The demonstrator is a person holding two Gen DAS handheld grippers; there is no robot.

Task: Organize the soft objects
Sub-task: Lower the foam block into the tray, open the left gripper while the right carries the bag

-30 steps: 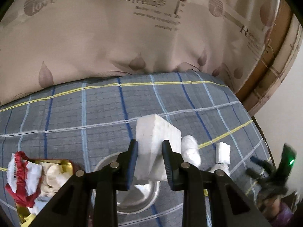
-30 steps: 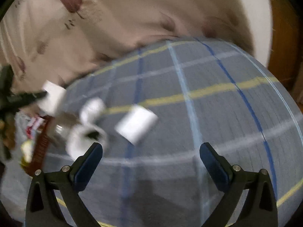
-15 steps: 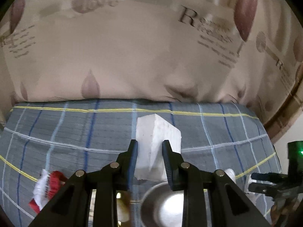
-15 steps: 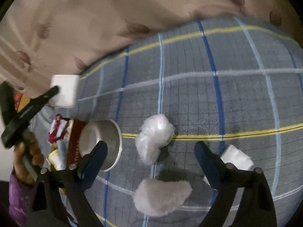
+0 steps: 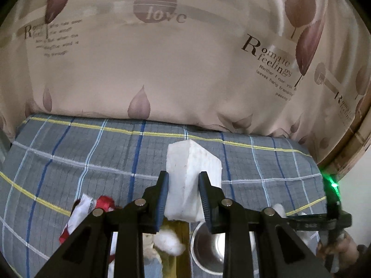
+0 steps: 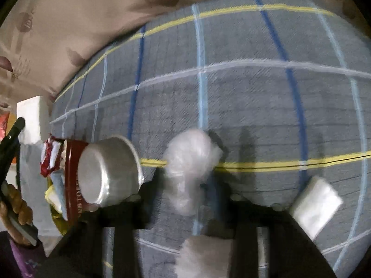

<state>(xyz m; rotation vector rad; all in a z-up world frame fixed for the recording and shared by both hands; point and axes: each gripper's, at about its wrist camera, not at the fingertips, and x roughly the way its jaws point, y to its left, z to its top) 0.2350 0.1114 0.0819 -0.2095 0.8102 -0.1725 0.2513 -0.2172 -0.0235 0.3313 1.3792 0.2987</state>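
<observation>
My left gripper (image 5: 183, 197) is shut on a white foam block (image 5: 191, 180) and holds it above a red and gold tin (image 5: 176, 243) that holds several soft things, among them a cotton ball (image 5: 168, 241). The block also shows at the left edge of the right wrist view (image 6: 30, 120). My right gripper (image 6: 185, 199) is blurred, its jaws close on either side of a clear plastic-wrapped bundle (image 6: 190, 159) on the plaid bed. A fluffy white piece (image 6: 201, 252) lies below it and a white pad (image 6: 315, 203) to its right.
A steel bowl (image 6: 106, 173) stands beside the tin (image 6: 71, 180). A red and white wrapper (image 5: 78, 217) hangs over the tin's left side. A beige printed quilt (image 5: 162, 69) rises behind the grey plaid sheet (image 5: 81, 155). A wooden bed frame (image 5: 357, 134) is at the right.
My left gripper has swung left with the foam block, from over the bowl to over the tin. My right gripper has moved down to the wrapped bundle and its jaws have narrowed around it.
</observation>
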